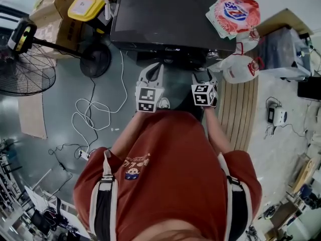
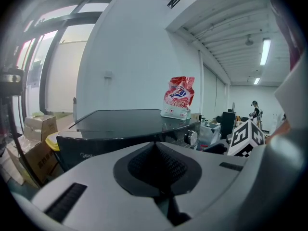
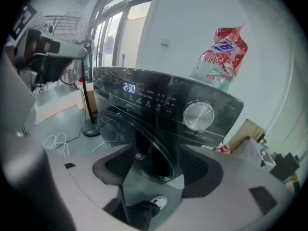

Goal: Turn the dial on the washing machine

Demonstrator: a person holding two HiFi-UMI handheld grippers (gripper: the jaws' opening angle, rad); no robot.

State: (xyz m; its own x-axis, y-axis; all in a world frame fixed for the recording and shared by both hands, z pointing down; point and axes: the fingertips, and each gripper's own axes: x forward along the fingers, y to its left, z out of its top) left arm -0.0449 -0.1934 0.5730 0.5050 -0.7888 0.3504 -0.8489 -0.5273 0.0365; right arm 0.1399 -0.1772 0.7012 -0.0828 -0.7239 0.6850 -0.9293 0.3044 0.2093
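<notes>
We hold the left gripper (image 2: pixel 156 148) closed on nothing and the right gripper (image 3: pixel 154 165) open, empty, near the dial (image 3: pixel 198 115) of the washer (image 1: pixel 170 14); a bag (image 1: pixel 234 11) lies on top.

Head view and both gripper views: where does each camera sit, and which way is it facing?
Head view: atop the person, looking down on washing machine, shirt, left gripper, right gripper.
Left gripper view: on that gripper, facing the machine's corner past shut jaws.
Right gripper view: faces the dial between open jaws.
All share the red bag atop the machine.
</notes>
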